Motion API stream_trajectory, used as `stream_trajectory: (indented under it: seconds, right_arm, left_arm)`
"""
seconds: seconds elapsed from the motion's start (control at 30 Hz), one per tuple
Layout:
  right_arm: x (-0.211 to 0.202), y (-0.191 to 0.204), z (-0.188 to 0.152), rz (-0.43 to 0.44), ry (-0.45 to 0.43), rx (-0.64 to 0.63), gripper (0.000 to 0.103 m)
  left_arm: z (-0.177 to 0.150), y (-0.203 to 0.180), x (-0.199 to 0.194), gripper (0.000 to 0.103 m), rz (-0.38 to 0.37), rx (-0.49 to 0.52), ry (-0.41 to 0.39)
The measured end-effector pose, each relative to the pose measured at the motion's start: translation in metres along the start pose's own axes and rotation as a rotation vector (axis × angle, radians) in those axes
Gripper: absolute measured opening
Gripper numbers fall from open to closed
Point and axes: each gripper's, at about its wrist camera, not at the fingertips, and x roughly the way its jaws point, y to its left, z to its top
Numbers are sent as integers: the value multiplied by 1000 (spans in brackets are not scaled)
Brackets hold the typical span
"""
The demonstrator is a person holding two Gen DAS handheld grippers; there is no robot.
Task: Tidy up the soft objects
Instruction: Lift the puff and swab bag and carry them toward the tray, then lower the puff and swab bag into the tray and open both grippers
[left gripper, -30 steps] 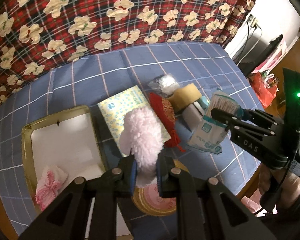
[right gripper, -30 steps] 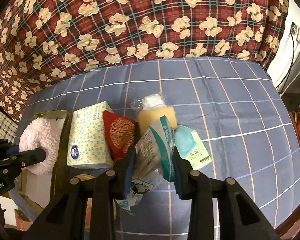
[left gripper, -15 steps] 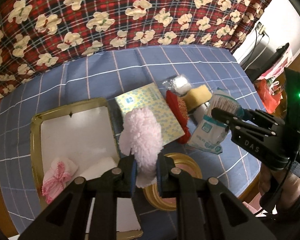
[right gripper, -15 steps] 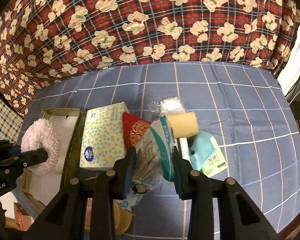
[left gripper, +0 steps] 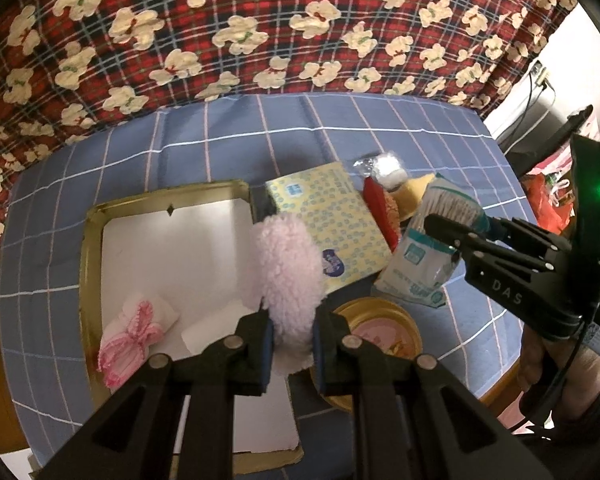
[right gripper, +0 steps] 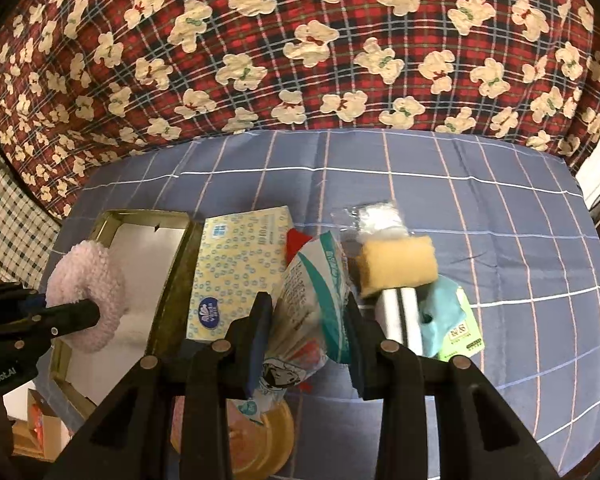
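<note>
Fluffy pink plush ring sat pinched between the left gripper's blue pads, raised over the right edge of the gold rectangular tin. Inside that white-lined tin, at its near left, lay a pink-trimmed folded cloth. Right of the tin lay a yellow tissue pack. Farther right, the right gripper clamped a cotton-swab bag.

**Materials and finish**

Pink puff: fluffy, matt pile. Cotton-swab bag: glossy, crinkled plastic film. Tin tray: gold metal rim, dull sheen, white paper liner. Tissue pack: smooth printed wrap. Sponge: porous, matt foam. Tablecloth: matt woven cloth. Gripper fingers: matt black plastic.
</note>
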Motion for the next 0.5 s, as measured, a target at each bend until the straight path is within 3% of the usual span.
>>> stream_trajectory:
  seconds: [0.5]
  right_arm:
    - [11,29,8,58,14,-60,37]
  left_arm:
    - [-12,29,-4,13,37,-77,9]
